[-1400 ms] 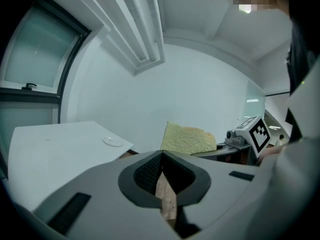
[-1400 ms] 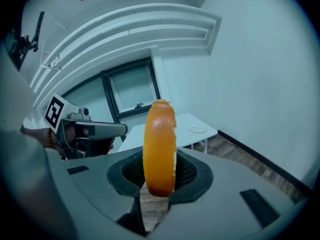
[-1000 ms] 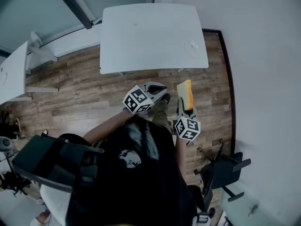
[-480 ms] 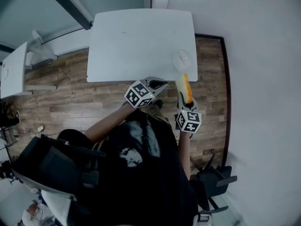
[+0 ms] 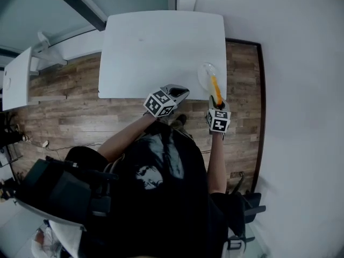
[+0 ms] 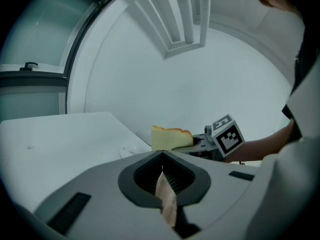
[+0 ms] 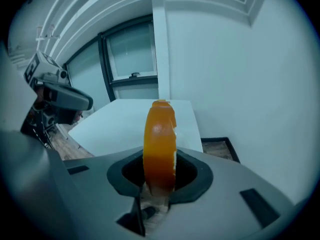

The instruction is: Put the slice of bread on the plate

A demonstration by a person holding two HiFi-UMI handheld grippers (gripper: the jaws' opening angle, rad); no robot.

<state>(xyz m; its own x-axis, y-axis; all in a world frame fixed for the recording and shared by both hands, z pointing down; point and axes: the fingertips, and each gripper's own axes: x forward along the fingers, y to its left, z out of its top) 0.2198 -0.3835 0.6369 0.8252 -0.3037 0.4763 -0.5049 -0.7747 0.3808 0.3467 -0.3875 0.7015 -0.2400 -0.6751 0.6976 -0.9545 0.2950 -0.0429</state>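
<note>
A slice of bread [image 5: 215, 88] with an orange crust stands on edge between the jaws of my right gripper [image 5: 216, 102], which is shut on it. It hangs over the near right part of a clear plate [image 5: 202, 71] at the front right corner of the white table [image 5: 156, 42]. The right gripper view shows the slice [image 7: 160, 139] upright in the jaws. My left gripper [image 5: 184, 91] is shut and holds nothing, at the table's front edge left of the plate. In the left gripper view the bread [image 6: 171, 137] hangs above and to the right of the plate [image 6: 131, 149].
Wood floor [image 5: 70, 112] lies in front of the table, and a white wall [image 5: 301, 90] runs close along its right side. A second white table [image 5: 15, 82] stands at the far left. Dark chairs [image 5: 59, 190] are behind the person.
Both grippers have moved forward to the table's front edge. The right one has carried the bread over the plate and rolled, so the slice now shows edge-on.
</note>
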